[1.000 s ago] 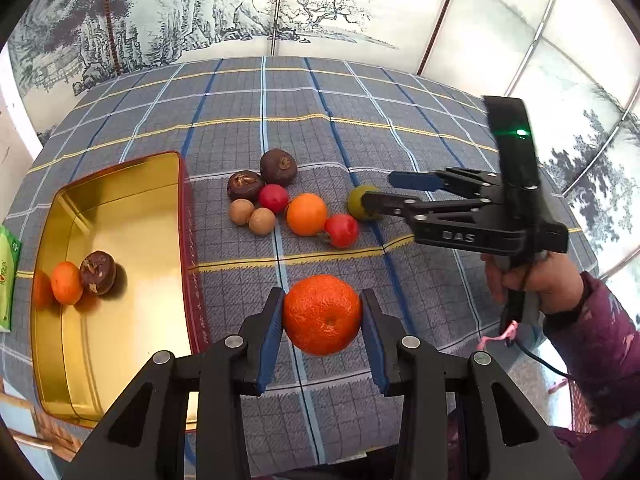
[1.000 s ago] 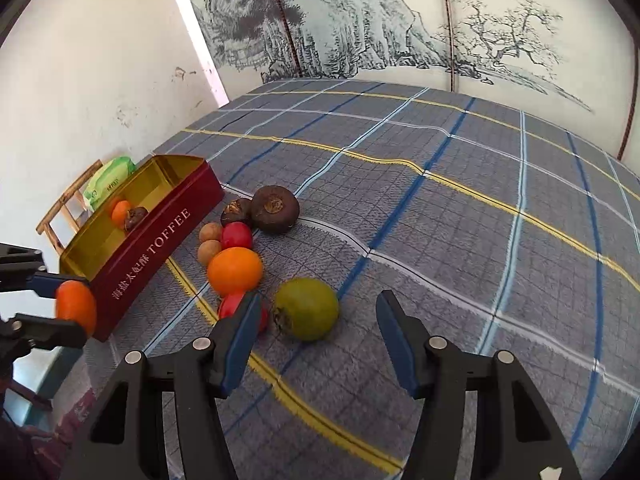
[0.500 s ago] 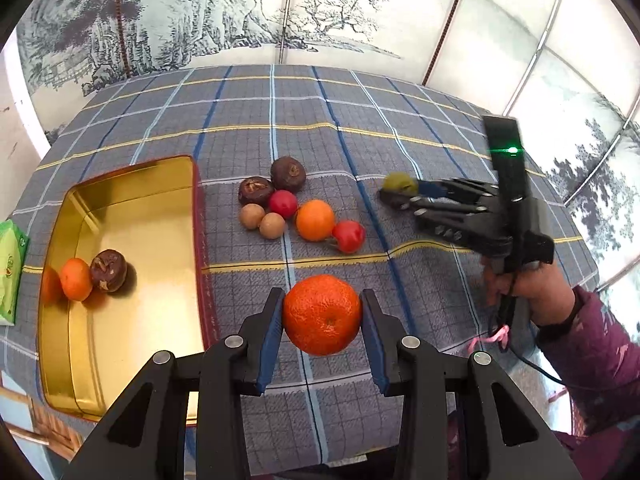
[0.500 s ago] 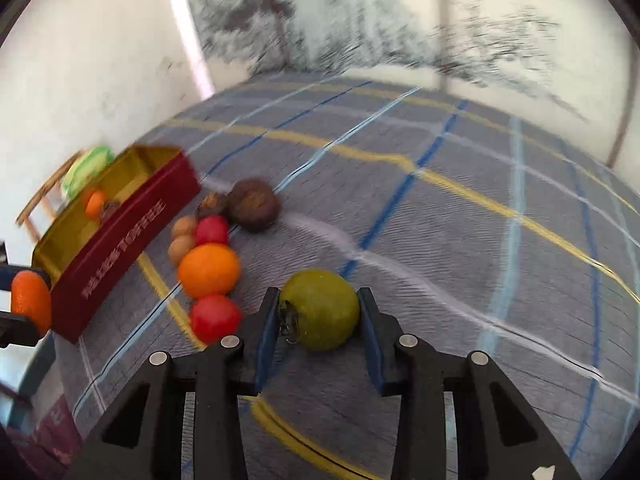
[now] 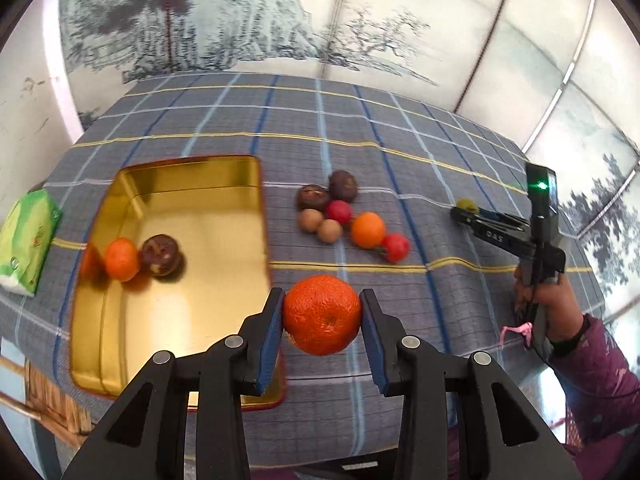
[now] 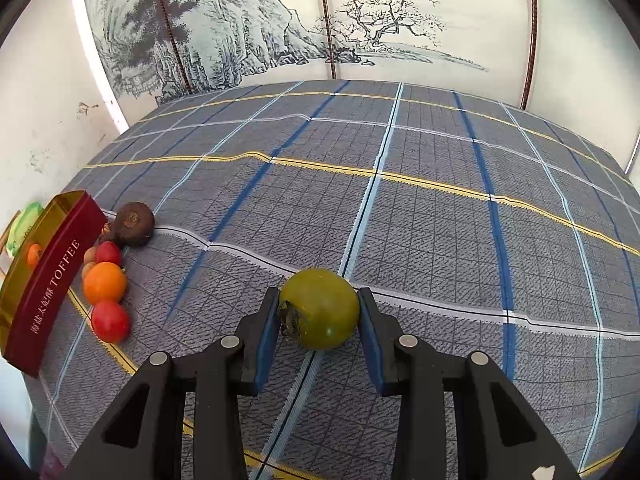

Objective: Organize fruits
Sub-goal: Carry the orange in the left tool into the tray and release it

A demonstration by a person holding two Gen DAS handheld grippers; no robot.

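I am holding a tangerine (image 5: pixel 322 314) clamped between my left gripper (image 5: pixel 322 318) jaws, while my right gripper (image 6: pixel 319 312) is squeezing a green fruit (image 6: pixel 319 308).

Both cameras are looking forward along their tools, close above the table (image 6: pixel 440 240); both are sharing the fruit cluster (image 5: pixel 352 216) and tin (image 5: pixel 180 280)

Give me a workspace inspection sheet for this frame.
Surface: plaid tablecloth.
Job's things: gold tin holds a small orange and a dark fruit; six fruits clustered on the cloth.
Clutter: green packet left of the tin.
Grippers: left gripper shut on mandarin; right gripper shut on green fruit.
Cables: nothing seen for certain.
Surroundings: painted landscape screen.
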